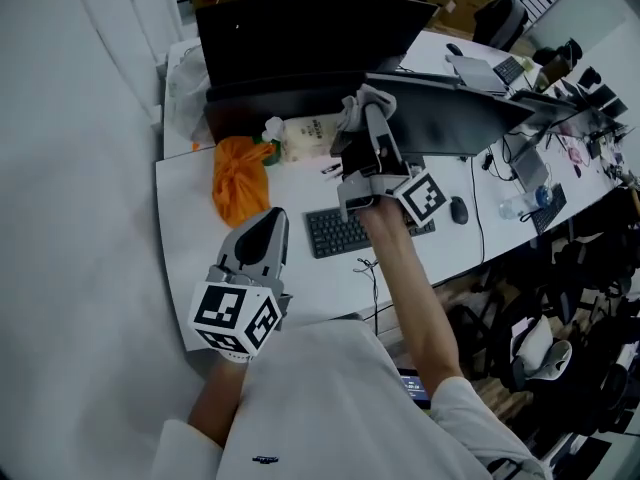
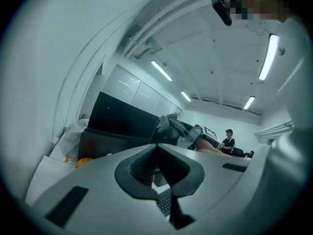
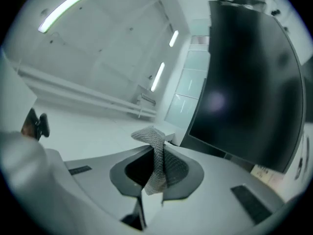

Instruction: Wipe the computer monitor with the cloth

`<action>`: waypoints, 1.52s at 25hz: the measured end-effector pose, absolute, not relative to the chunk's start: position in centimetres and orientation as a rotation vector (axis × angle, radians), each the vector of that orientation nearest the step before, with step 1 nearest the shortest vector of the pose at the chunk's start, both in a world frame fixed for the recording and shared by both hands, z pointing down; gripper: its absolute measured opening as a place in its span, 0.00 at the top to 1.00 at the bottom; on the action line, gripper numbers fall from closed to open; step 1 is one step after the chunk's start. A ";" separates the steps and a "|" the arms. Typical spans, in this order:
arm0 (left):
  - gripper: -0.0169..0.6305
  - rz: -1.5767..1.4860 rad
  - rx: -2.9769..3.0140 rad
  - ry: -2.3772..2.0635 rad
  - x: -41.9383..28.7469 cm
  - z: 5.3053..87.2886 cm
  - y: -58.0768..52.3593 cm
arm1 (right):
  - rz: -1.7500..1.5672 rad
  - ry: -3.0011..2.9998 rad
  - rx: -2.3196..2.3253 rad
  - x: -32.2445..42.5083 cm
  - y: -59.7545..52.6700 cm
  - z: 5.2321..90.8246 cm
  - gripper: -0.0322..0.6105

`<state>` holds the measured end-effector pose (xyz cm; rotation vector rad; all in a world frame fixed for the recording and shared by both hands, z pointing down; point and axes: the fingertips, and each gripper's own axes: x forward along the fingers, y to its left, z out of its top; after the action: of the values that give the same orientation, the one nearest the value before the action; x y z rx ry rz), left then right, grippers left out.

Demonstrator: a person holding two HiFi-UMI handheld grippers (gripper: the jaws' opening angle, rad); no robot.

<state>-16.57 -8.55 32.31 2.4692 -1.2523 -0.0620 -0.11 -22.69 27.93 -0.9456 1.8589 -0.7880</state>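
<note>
A long white desk (image 1: 180, 218) is standing in a big office room, and an orange bag (image 1: 238, 178) is lying on its left part. Just in front of the bag, the left gripper (image 1: 271, 218) is hanging low over the desk with its fingers squeezed together on nothing, next to a dark keyboard (image 1: 338, 233). Further right, the right gripper (image 1: 373, 106) is reaching up with its fingers pinching a grey cloth (image 1: 352, 110), which is hanging near the lower right corner of the big black monitor (image 1: 300, 38), though I cannot tell if it is touching the screen.

Grey knit cloth (image 3: 156, 155), held bunched and upright, just beside the black monitor (image 3: 249, 82).
</note>
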 end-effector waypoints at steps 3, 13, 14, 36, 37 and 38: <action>0.95 -0.068 2.482 -1.247 -16.7 32.3 -8.6 | -0.667 2.026 -1.027 0.3 -19.2 28.1 0.89; 0.95 -0.046 2.528 -1.183 -16.2 33.3 -7.8 | -0.399 2.446 -1.303 1.5 -9.0 31.0 0.89; 0.95 -0.048 2.538 -1.175 -16.0 33.3 -7.6 | -0.346 2.514 -1.365 1.8 -8.0 31.8 0.89; 0.95 0.030 2.657 -1.063 -14.0 34.3 -4.8 | -0.164 2.723 -1.925 4.2 1.8 34.5 0.87; 0.95 0.033 2.658 -1.064 -13.9 34.2 -4.7 | -0.159 2.740 -1.931 3.7 1.8 34.6 0.87; 0.95 0.036 2.661 -1.062 -13.9 34.2 -4.6 | -0.157 2.743 -1.925 3.2 1.9 34.5 0.87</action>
<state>-13.85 -4.56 34.23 2.6606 -1.0619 0.0363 3.20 1.91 34.52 -1.9254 2.7431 -0.1572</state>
